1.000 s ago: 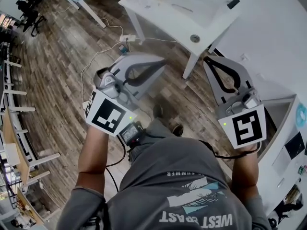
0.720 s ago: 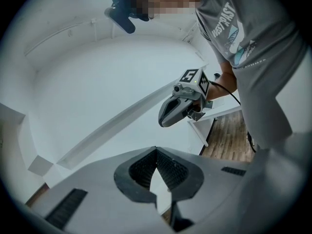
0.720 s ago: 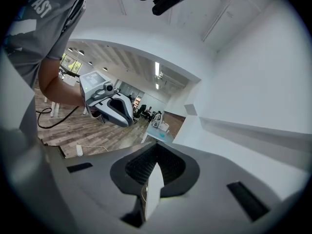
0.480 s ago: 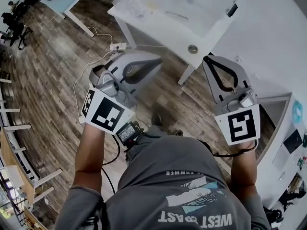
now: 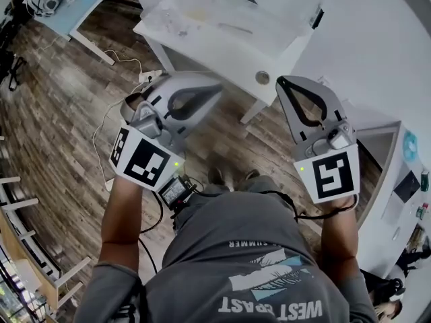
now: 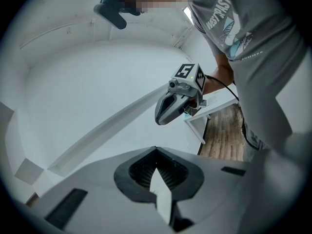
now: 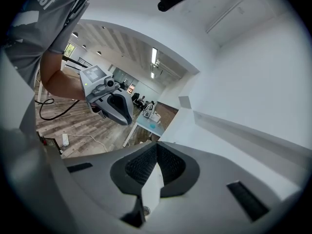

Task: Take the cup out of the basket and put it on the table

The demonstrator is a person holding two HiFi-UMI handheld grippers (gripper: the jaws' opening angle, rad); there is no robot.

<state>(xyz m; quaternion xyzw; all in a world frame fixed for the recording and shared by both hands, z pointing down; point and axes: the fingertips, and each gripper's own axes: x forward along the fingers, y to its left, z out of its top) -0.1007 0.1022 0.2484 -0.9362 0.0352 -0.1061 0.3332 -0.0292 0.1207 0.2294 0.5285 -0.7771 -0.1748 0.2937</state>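
No cup or basket shows in any view. In the head view I hold both grippers in front of my chest, pointing at a white table (image 5: pixel 269 52). My left gripper (image 5: pixel 214 91) is shut with nothing in it, its tips just short of the table's near edge. My right gripper (image 5: pixel 283 83) is shut and empty too, beside the table's corner. The left gripper view shows its jaws (image 6: pixel 156 149) meeting, with the right gripper (image 6: pixel 176 102) against a white wall. In the right gripper view the jaws (image 7: pixel 157 145) are together and the left gripper (image 7: pixel 112 102) hangs over wooden floor.
Clear plastic items (image 5: pixel 202 12) and a small dark object (image 5: pixel 315 17) lie on the white table. A power strip (image 5: pixel 151 76) with cables lies on the wooden floor. A blue-topped table (image 5: pixel 60 9) stands far left. White furniture (image 5: pixel 387 160) is at the right.
The white table has come nearer and lower in the head view as I step toward it. Both grippers stay shut and keep their pose before me.
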